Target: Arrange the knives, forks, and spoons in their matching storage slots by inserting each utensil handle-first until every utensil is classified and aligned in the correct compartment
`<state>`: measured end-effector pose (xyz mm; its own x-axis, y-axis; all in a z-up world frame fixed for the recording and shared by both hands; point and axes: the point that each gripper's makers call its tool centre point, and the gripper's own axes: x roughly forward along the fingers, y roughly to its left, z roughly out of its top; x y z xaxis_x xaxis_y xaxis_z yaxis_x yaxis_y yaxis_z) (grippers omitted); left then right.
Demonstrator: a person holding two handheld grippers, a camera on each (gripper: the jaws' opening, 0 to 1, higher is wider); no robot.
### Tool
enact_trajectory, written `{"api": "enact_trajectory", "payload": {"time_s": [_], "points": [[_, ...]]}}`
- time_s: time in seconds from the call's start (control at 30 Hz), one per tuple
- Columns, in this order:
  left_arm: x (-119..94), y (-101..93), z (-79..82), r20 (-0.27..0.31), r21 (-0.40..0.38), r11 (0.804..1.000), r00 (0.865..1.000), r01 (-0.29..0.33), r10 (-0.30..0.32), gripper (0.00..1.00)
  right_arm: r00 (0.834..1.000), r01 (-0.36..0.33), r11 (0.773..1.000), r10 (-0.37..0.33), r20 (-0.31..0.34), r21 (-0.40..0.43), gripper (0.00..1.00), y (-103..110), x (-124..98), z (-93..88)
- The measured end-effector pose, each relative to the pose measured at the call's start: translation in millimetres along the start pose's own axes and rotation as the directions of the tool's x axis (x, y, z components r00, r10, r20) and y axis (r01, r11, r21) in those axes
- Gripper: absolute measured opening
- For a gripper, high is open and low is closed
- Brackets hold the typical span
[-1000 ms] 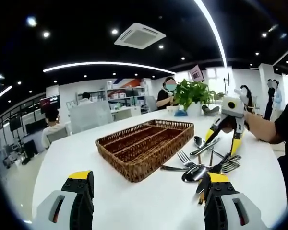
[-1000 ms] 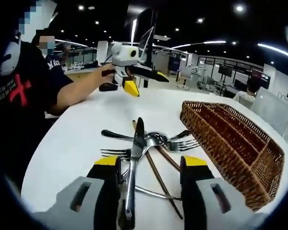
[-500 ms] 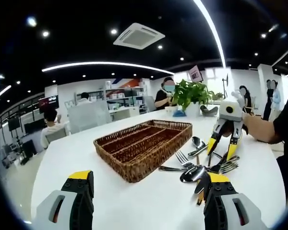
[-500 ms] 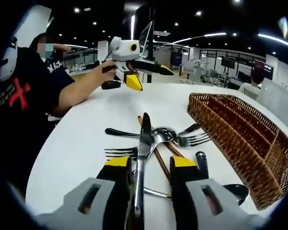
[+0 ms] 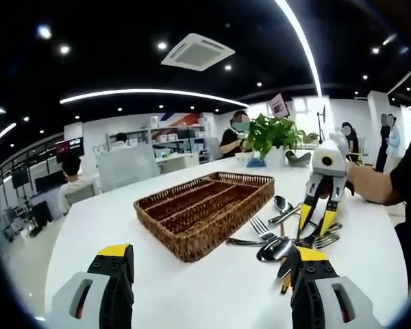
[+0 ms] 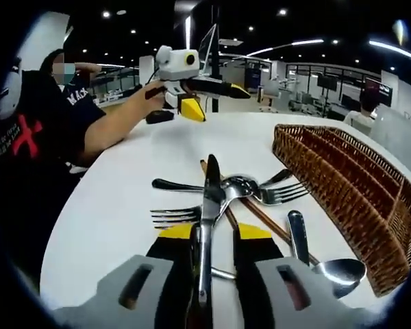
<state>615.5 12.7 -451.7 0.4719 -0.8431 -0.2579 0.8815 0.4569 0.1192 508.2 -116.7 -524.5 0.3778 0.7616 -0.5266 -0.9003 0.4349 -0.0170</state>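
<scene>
**Knife caught in the right tongs, basket waiting on the desk**

In the right gripper view, the right tongs (image 6: 214,236) are pressed in on a knife (image 6: 208,205). The knife is long, thin and shiny, and its tip points away from the tongs. The yellow tips of the jaws are seen tight on each side of it.

Under and around the knife, a pile of utensils is spread on the white desk (image 6: 109,199). A fork (image 6: 175,217) is laid to the left with its prongs toward the knife. Another fork (image 6: 282,195) is laid to the right. A big spoon (image 6: 335,270) is near the basket, and brown chopsticks (image 6: 260,216) are crossed under the pile.

The woven basket (image 6: 356,188) is brown, with long slots inside. It is placed to the right of the pile.

The left tongs (image 6: 205,96) are seen far across the desk in this view, held by a hand (image 6: 145,99).

In the left gripper view, the left tongs (image 5: 209,264) are wide open, with nothing between them. The basket (image 5: 205,205) is seen ahead, with its slots bare. The right tongs (image 5: 314,218) are seen pointing down into the pile. A green plant (image 5: 274,135) is seen behind the desk (image 5: 212,288).
</scene>
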Motion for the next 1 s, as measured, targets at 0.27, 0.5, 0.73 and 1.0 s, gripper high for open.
{"api": "enact_trajectory", "payload": {"time_s": [0.27,0.5,0.73,1.0], "points": [[0,-3.7,1.1,0.002,0.010,1.000,1.000,0.009,-0.009,1.00,1.000,0.000,1.000,-0.001,-0.028,-0.012,0.16,3,5,-4.3],[1,-9.2,0.0,-0.004,0.011,1.000,1.000,0.029,-0.029,1.00,0.999,-0.015,1.000,0.015,-0.030,0.011,0.09,8,8,-4.1],[4,-28.5,-11.4,-0.058,0.035,0.993,0.992,0.113,-0.111,0.94,0.999,-0.004,1.000,0.004,-0.038,-0.015,0.07,9,7,-3.4],[4,-33.8,-12.0,-0.061,0.043,0.989,0.989,0.140,-0.137,0.95,0.999,0.004,0.998,-0.006,-0.045,-0.058,0.06,9,3,0.1]]}}
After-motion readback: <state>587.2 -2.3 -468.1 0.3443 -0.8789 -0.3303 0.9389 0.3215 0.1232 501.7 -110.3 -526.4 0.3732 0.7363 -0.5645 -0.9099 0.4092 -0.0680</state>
